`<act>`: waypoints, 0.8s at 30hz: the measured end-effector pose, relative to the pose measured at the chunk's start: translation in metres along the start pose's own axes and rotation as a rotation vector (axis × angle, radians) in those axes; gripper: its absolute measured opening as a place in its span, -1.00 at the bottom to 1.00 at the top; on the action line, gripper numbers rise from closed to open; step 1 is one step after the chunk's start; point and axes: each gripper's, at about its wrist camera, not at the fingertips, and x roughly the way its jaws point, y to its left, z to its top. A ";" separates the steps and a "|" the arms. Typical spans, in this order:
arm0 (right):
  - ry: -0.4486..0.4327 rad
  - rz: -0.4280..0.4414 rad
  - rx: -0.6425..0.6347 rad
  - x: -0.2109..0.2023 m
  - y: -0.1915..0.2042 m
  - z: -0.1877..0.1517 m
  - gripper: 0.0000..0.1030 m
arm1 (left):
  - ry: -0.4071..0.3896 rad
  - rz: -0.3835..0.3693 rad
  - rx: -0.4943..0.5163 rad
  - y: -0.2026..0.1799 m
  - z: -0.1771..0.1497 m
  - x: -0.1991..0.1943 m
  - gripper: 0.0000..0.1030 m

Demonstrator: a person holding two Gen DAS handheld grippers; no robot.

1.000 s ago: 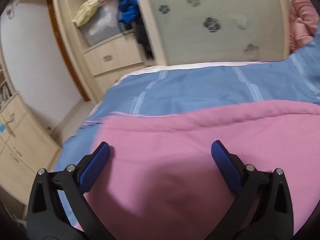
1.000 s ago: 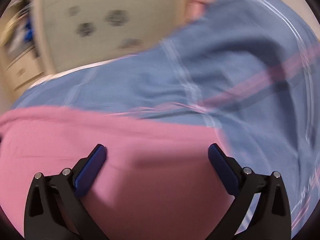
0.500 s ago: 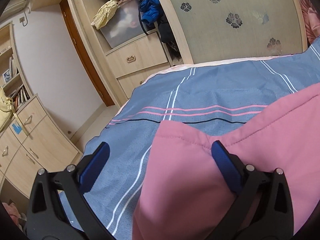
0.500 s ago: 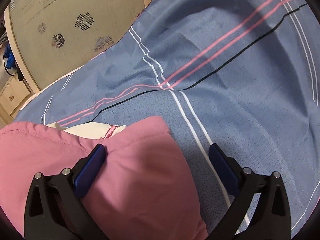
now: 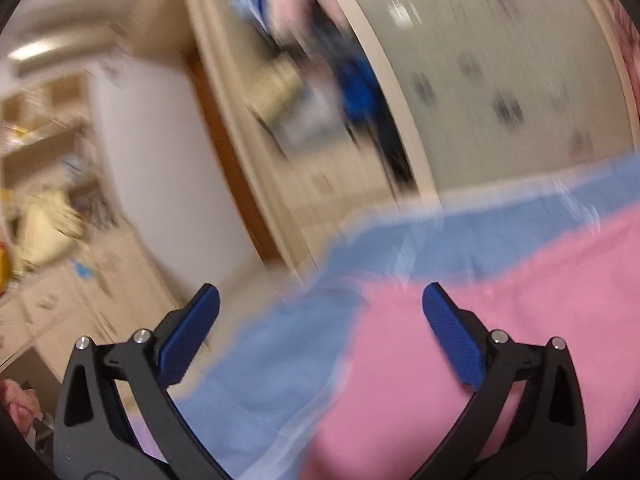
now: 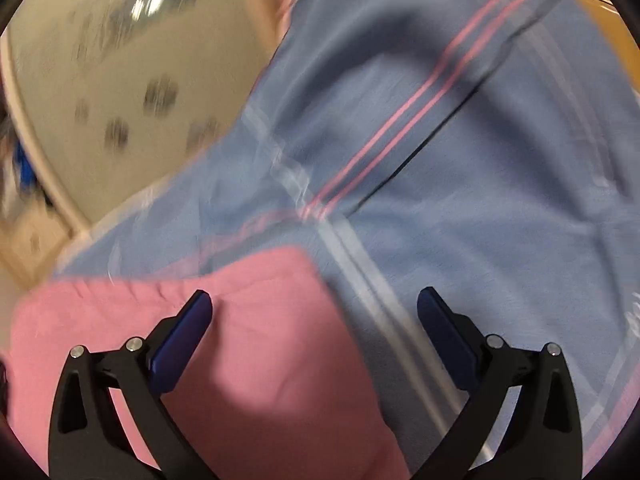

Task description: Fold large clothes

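Observation:
A large pink garment lies on a blue striped bedsheet. In the left wrist view, which is blurred by motion, my left gripper is open and empty above the garment's left edge. In the right wrist view the pink garment fills the lower left. My right gripper is open and empty over the garment's right corner, with its right finger above the bedsheet.
A wardrobe with a patterned sliding door stands behind the bed, with clothes stuffed in its open part. Wooden drawers and shelves stand at the left. The floor shows beyond the bed's left edge.
Both grippers stay open. The left view has swung left and up, so the garment sits more to the right. The right view has shifted slightly and both are now blurred.

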 end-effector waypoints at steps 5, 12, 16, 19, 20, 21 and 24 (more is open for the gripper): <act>-0.054 0.165 -0.023 -0.065 0.050 -0.018 0.97 | 0.127 -0.507 -0.278 0.014 0.018 -0.061 0.96; 0.034 0.061 -0.325 -0.018 0.114 -0.078 0.97 | 0.299 -0.581 -0.113 -0.059 -0.024 -0.065 0.96; -0.031 0.155 -0.225 -0.044 0.101 -0.062 0.97 | 0.175 -0.562 -0.103 -0.049 -0.010 -0.088 0.96; 0.075 0.054 -0.345 0.007 0.110 -0.084 0.97 | 0.308 -0.619 -0.090 -0.071 -0.031 -0.060 0.96; 0.087 0.070 -0.323 0.011 0.106 -0.085 0.97 | 0.316 -0.635 -0.112 -0.070 -0.033 -0.056 0.96; 0.076 0.082 -0.306 0.006 0.104 -0.081 0.97 | 0.308 -0.634 -0.113 -0.069 -0.031 -0.057 0.96; 0.049 0.069 -0.316 0.005 0.105 -0.083 0.97 | 0.283 -0.615 -0.105 -0.073 -0.033 -0.059 0.96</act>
